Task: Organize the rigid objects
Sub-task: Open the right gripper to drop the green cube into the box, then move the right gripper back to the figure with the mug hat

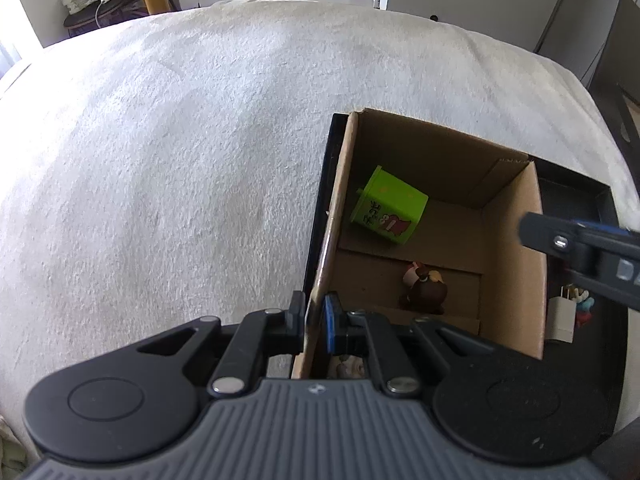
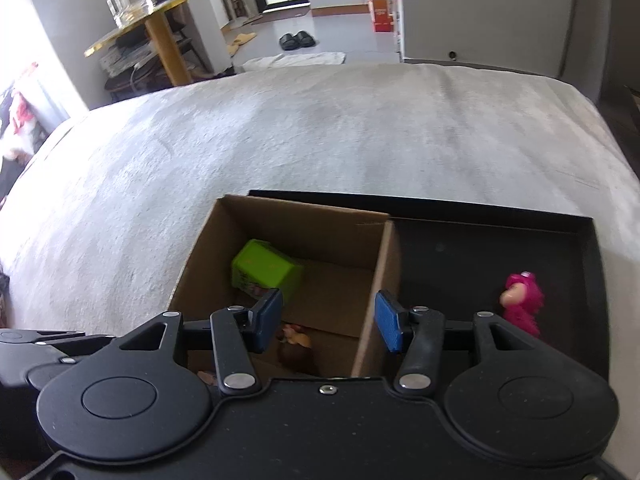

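Cardboard box (image 1: 440, 168), open top, sits in the left part of a shallow black tray (image 2: 480, 240) on a white fleecy blanket (image 1: 180, 140). Inside the box: green cube-shaped toy box (image 1: 386, 210) tipped on its side at the far-left corner, cartoon print facing up; brown figurine (image 1: 424, 290) at 5 o'clock from it, near the box middle. A third small item shows only in part under the left gripper, too hidden to name.

Left gripper (image 1: 313, 322): jaws clenched on the box's left wall, the cardboard edge pinched between the black finger outside and the blue-padded one inside.

Right gripper (image 2: 327, 320): jaws released, moderately apart, nothing between the pads; it hangs over the box's right side, the left pad above the box interior, the right pad just beyond the right wall over the tray. In the left wrist view it enters at 3 o'clock, cut off by the frame edge.

Tray floor right of the box: pink fuzzy toy (image 2: 522, 300) at 3 o'clock of the right wrist view, blurred. In the left wrist view a white charger plug (image 1: 562, 320) and a small colourful figure (image 1: 582, 306) lie just past the box's right wall, partly hidden by the right gripper's finger.

Beyond the blanket: black slippers (image 2: 297, 40) at 12 o'clock, gold-edged round table (image 2: 160, 28) at 10 o'clock.
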